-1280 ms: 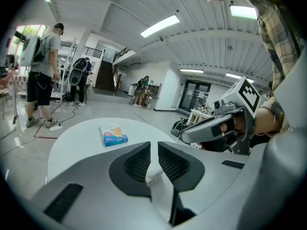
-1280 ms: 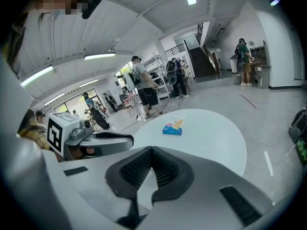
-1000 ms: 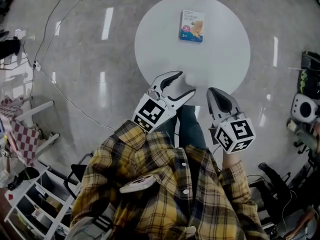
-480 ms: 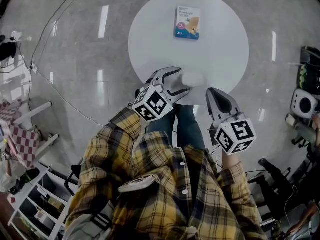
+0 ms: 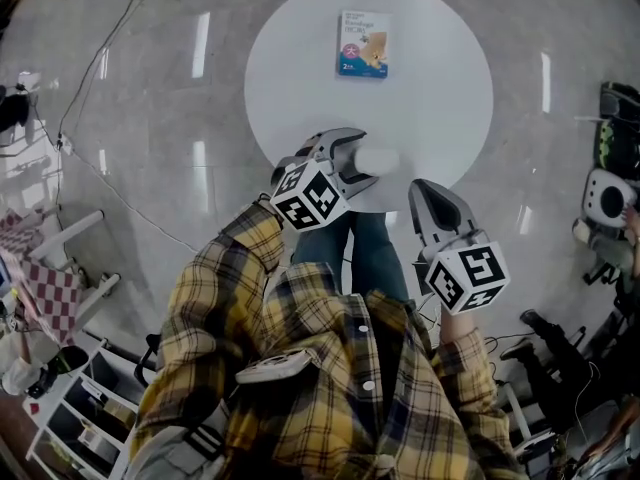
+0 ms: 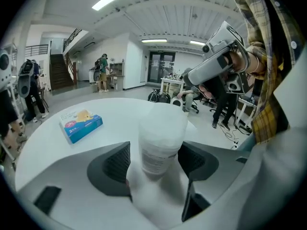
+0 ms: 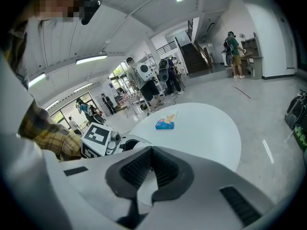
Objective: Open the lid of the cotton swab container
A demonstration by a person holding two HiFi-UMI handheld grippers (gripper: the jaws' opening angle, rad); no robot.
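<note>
The cotton swab container (image 5: 380, 158), a white translucent cylinder with its lid on, stands upright near the front edge of the round white table (image 5: 430, 88). My left gripper (image 5: 366, 159) is open; its jaws have just been opening and now stand on either side of the container (image 6: 160, 138). In the left gripper view the pads (image 6: 116, 163) sit beside its lower body with a small gap on each side. My right gripper (image 5: 426, 192) is shut and empty, hovering just off the table's front edge to the container's right, and its closed jaws (image 7: 152, 169) hold nothing.
A blue and white packet (image 5: 363, 43) lies flat at the far side of the table. Cables (image 5: 110, 168) trail over the glossy floor at left, a shelf rack (image 5: 70, 408) stands at lower left, and equipment (image 5: 605, 203) stands at right. People stand far off in the hall.
My left gripper has sunk toward the table and rolled, and its jaws have widened around the container. The right gripper has stayed put.
</note>
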